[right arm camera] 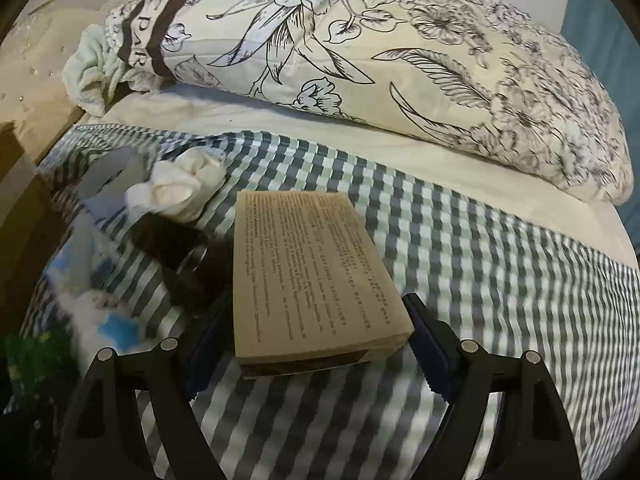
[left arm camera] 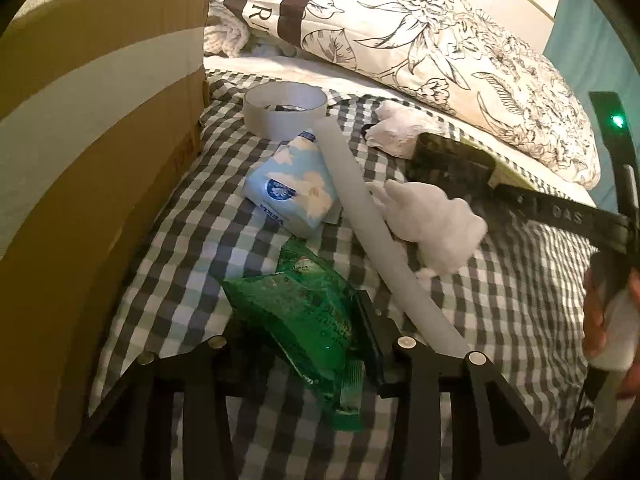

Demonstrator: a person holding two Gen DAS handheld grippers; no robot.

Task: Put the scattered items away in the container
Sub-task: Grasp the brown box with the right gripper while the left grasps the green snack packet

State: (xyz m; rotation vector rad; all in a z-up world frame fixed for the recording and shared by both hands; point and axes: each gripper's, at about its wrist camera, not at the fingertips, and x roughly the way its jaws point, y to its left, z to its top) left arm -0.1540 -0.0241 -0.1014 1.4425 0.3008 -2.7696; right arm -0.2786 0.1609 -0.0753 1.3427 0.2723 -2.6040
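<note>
The left gripper [left arm camera: 304, 344] is clamped on a green packet [left arm camera: 304, 316] just above the checked bedspread [left arm camera: 500, 312], close beside the cardboard box [left arm camera: 100, 152]. Only the left wrist view shows what lies beyond the packet: a blue tissue pack [left arm camera: 290, 190], a long white tube [left arm camera: 372, 224] touching it, a tape roll [left arm camera: 285, 107] farther back near the box, and crumpled white tissue [left arm camera: 436, 220] beside the tube. Only the right wrist view shows the right gripper [right arm camera: 316, 344] gripping a paperback book [right arm camera: 316, 276] by its sides, held over the bedspread, well apart from the floral pillow [right arm camera: 400, 60].
</note>
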